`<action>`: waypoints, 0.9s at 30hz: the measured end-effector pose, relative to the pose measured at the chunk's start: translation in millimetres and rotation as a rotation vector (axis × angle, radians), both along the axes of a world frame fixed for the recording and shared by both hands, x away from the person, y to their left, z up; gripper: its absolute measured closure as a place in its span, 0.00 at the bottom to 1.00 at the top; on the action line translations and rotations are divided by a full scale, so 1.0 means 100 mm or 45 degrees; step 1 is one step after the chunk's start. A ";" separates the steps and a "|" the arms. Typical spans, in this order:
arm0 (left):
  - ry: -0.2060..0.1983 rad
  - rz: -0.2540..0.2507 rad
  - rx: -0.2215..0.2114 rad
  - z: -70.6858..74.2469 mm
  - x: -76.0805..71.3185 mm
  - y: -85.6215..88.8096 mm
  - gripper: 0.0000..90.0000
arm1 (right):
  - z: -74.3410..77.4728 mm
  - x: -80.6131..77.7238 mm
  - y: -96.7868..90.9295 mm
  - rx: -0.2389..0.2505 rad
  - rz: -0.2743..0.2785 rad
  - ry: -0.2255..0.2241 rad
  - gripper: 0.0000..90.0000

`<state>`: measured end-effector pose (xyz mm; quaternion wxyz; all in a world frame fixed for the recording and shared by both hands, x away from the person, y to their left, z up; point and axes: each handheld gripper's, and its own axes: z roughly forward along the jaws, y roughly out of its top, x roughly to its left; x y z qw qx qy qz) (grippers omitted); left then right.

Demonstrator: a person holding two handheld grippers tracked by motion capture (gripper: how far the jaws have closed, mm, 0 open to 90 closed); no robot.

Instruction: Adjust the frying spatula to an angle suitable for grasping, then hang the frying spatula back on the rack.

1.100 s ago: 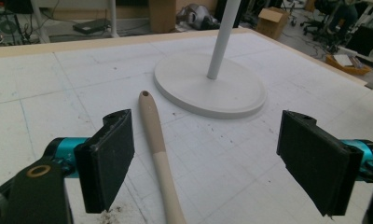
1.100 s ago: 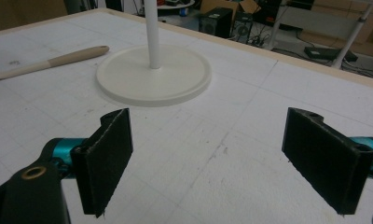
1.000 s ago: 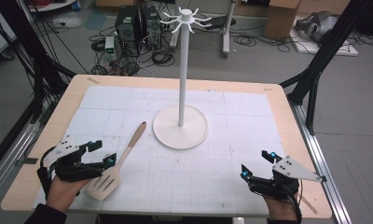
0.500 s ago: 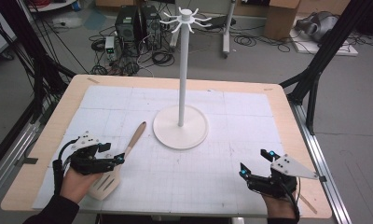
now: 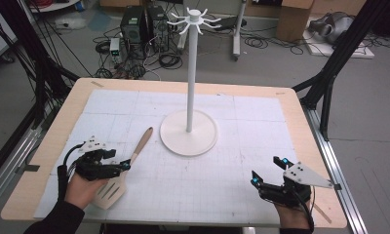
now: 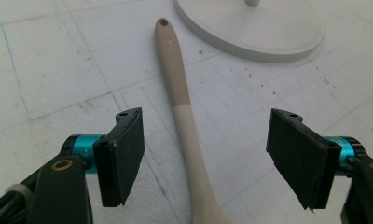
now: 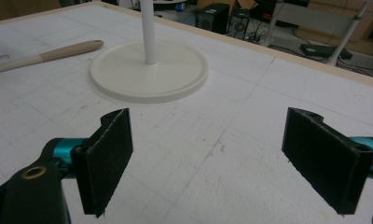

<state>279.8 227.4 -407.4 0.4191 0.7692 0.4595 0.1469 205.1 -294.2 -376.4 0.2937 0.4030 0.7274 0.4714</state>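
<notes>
The slotted spatula is two-toned: a tan far end of the handle, a pale cream near part and blade. The hook stand is plain white. A white mat ruled with a faint grid covers the light wood worktop. Both grippers are black with teal accents; the right gripper carries a grey plate.

Black tools, teal hubs, dark sleeves.
</notes>
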 end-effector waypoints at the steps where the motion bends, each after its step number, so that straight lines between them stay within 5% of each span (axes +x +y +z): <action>1: 0.023 0.004 0.016 -0.02 0.02 -0.01 0.31 | 0.00 0.00 0.00 -0.002 0.001 -0.001 0.17; 6: 0.118 -0.002 0.141 -0.09 0.11 -0.10 0.36 | 0.00 0.01 0.00 -0.019 0.007 -0.005 0.17; 11: 0.175 0.015 0.167 -0.12 0.16 -0.10 0.42 | -0.01 0.00 0.00 -0.020 0.001 0.005 0.17; 27: 0.243 -0.020 0.262 -0.15 0.24 -0.21 0.60 | -0.01 -0.04 -0.03 -0.048 -0.001 0.000 0.17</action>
